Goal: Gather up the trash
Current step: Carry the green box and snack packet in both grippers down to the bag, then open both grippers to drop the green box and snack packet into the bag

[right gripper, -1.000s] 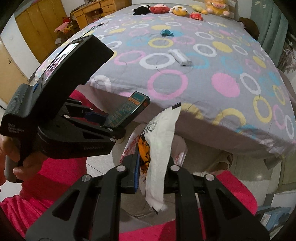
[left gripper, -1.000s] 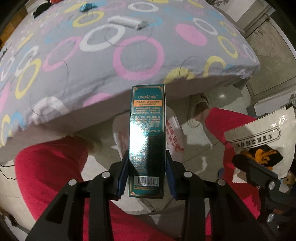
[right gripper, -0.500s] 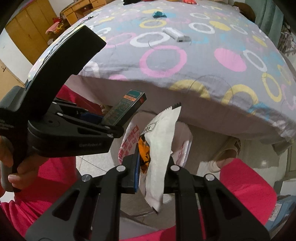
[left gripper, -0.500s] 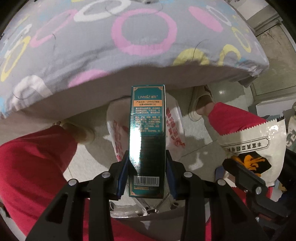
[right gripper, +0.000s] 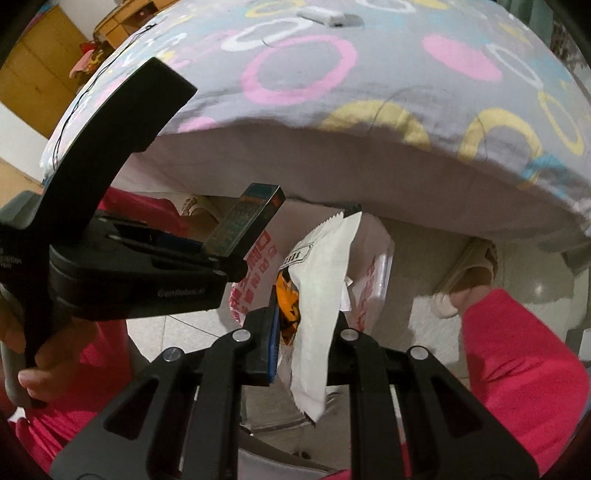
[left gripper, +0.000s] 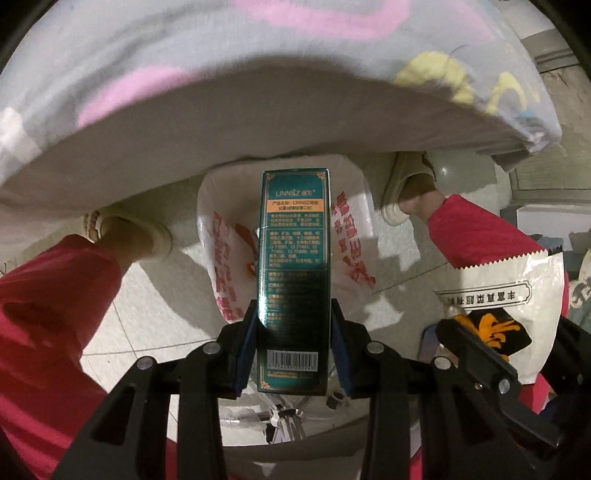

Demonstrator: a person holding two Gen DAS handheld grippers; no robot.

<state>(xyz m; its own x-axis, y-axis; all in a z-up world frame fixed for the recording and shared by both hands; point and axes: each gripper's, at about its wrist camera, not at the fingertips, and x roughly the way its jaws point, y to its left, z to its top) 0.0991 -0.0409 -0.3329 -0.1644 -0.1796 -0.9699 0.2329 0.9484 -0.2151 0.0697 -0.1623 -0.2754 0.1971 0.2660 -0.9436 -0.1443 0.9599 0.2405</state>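
Observation:
My left gripper is shut on a dark green carton with orange label and barcode, held above a white plastic bag with red print that stands open on the floor by the bed. My right gripper is shut on a white snack wrapper with orange and black print, also over the bag. The wrapper shows at the right of the left wrist view; the carton and left gripper show in the right wrist view.
The bed with a grey ring-patterned cover overhangs the bag. A small white object lies on the cover. The person's red-trousered legs and slippered feet flank the bag on the tiled floor.
Both grippers have tilted and moved down from the bed top toward the bag on the floor, each still holding its item. The bag now fills the middle of both views.

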